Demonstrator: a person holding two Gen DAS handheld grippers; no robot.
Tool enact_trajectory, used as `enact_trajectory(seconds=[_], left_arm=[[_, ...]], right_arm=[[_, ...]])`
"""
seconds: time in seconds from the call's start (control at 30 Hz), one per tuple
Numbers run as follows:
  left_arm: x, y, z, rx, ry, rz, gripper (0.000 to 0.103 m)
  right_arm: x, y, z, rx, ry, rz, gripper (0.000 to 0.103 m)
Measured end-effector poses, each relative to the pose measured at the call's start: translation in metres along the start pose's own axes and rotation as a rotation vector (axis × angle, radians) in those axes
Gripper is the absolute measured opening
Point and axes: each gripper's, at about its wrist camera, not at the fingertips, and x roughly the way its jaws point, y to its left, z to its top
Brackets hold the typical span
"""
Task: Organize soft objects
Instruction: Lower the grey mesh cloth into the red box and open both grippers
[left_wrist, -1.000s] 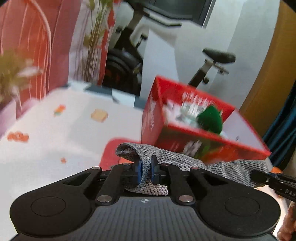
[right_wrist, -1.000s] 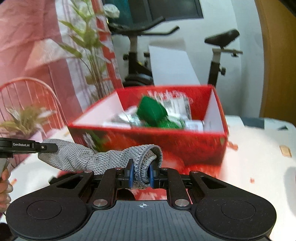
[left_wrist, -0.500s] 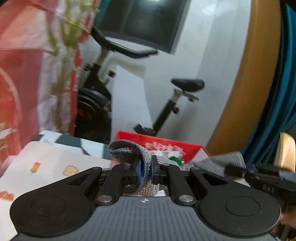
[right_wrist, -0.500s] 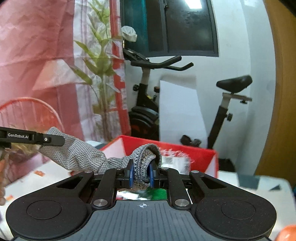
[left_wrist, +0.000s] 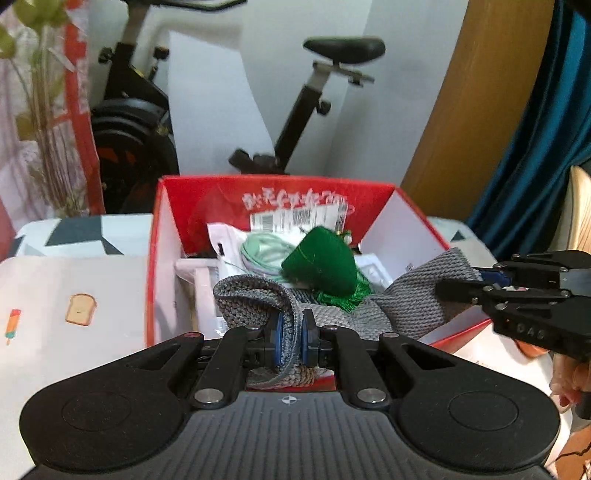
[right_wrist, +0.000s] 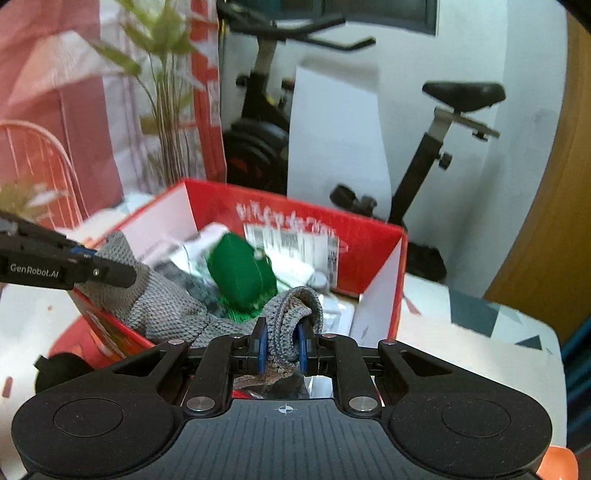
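On the left, the white surface (left_wrist: 74, 280) carried small printed pictures of a slice of toast and an ice lolly. To its right stood the red box (left_wrist: 273, 195), open at the top, its white inner walls showing. Inside lay a green tasselled object (left_wrist: 321, 264), a pale green bundle (left_wrist: 264, 251) and white packets with barcode labels.

I held a grey knitted cloth (left_wrist: 410, 295) stretched between both tools, over the near part of the box. My left gripper (left_wrist: 291, 338) had its fingers pinched nearly together on one bunched end of the cloth, which folded up and over the blue pads. From there the cloth ran right, crossing the box's near right edge, to my right gripper (left_wrist: 476, 286), which clamped the other end. A bit of my hand showed at the far right edge.

From the right wrist view, the left gripper (right_wrist: 103, 273) came in from the left, holding the cloth (right_wrist: 162, 306) above the box's left wall (right_wrist: 162, 218). The right gripper (right_wrist: 282, 349) had its fingers squeezed tight on a doubled fold of cloth, in front of the green object (right_wrist: 240, 273).

Behind the box stood an exercise bike (right_wrist: 443, 129) and a leafy plant (right_wrist: 162, 92).
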Motion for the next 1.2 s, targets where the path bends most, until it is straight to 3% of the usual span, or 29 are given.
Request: enact_trajectory(seconds=[0.3, 0.57, 0.67, 0.73, 0.8, 0.9, 1.03, 1.2], left_arm=[[0.037, -0.004, 0.002, 0.047, 0.094, 0.019, 0.011], [0.04, -0.001, 0.004, 0.072, 0.088, 0.02, 0.014], [0.033, -0.003, 0.006, 0.119, 0.076, 0.031, 0.015], [0.025, -0.004, 0.009, 0.147, 0.065, 0.043, 0.022], [0.015, -0.004, 0.011, 0.166, 0.038, 0.063, 0.044], [-0.004, -0.002, 0.013, 0.164, -0.025, 0.08, 0.068], [-0.029, 0.003, 0.017, 0.153, -0.117, 0.161, 0.079], [-0.058, 0.013, 0.012, 0.107, -0.21, 0.197, 0.091]], right_arm=[[0.03, 0.005, 0.002, -0.017, 0.066, -0.016, 0.015], [0.042, -0.004, -0.003, -0.017, 0.097, -0.053, 0.017], [0.038, -0.005, -0.002, -0.038, 0.074, -0.088, 0.026], [0.034, -0.006, 0.0, -0.054, 0.053, -0.104, 0.028], [0.03, -0.007, 0.002, -0.067, 0.039, -0.111, 0.033], [0.02, -0.008, 0.006, -0.075, -0.002, -0.123, 0.045], [0.006, -0.01, 0.009, -0.067, -0.075, -0.137, 0.056], [-0.013, -0.001, 0.004, -0.057, -0.135, -0.119, 0.073]])
